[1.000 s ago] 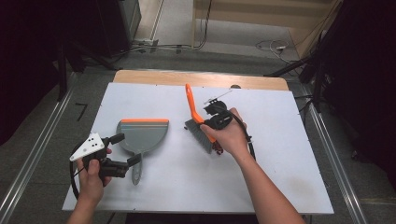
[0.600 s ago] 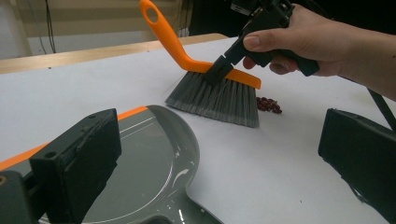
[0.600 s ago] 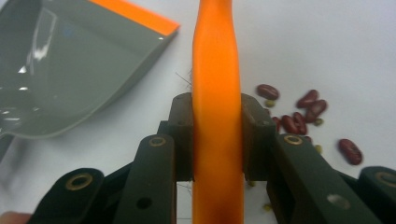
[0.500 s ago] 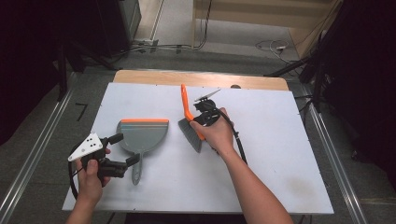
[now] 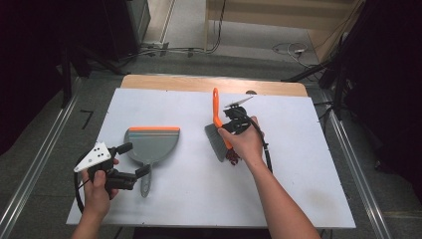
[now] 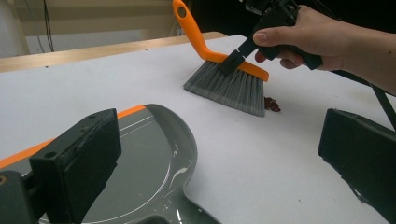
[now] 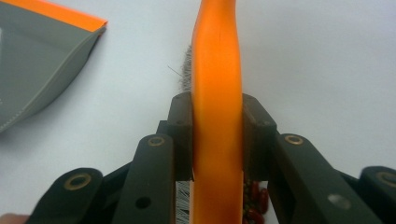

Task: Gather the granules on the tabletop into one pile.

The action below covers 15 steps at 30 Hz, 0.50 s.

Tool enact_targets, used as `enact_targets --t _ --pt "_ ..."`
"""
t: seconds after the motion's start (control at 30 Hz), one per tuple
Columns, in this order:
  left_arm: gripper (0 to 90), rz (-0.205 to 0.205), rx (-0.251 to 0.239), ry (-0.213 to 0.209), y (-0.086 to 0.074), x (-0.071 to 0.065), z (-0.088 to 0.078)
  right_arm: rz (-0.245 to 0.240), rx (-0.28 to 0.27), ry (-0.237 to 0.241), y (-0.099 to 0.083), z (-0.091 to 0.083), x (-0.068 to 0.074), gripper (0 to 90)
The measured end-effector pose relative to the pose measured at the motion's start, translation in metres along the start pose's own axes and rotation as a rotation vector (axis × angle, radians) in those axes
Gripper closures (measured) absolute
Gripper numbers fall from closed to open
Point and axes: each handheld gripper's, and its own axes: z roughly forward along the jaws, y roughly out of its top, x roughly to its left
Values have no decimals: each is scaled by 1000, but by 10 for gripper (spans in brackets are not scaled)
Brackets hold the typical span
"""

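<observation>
A hand brush with an orange handle and grey bristles stands on the white table, and my right gripper is shut on its orange back. In the right gripper view the handle runs up between the jaws of the right gripper. A small pile of red bits lies just behind the bristles, also seen as red bits beside the brush. The grey dustpan with an orange lip lies flat to the left. My left gripper is open, its jaws on either side of the dustpan's handle.
The white table top has a wooden strip along its far edge. Metal rails run along the floor on both sides. Cables lie on the floor beyond the table. A black cable trails from the right gripper.
The right gripper swung the brush a little to the left and then back to the right, and the handle now points more straight away. The left gripper and dustpan have not moved.
</observation>
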Motion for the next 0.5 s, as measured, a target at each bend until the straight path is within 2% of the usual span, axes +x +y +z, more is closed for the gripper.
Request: enact_targets --t 0.5 --pt "0 4 1 13 0 1 -1 64 -27 -8 -10 -9 -25 681"
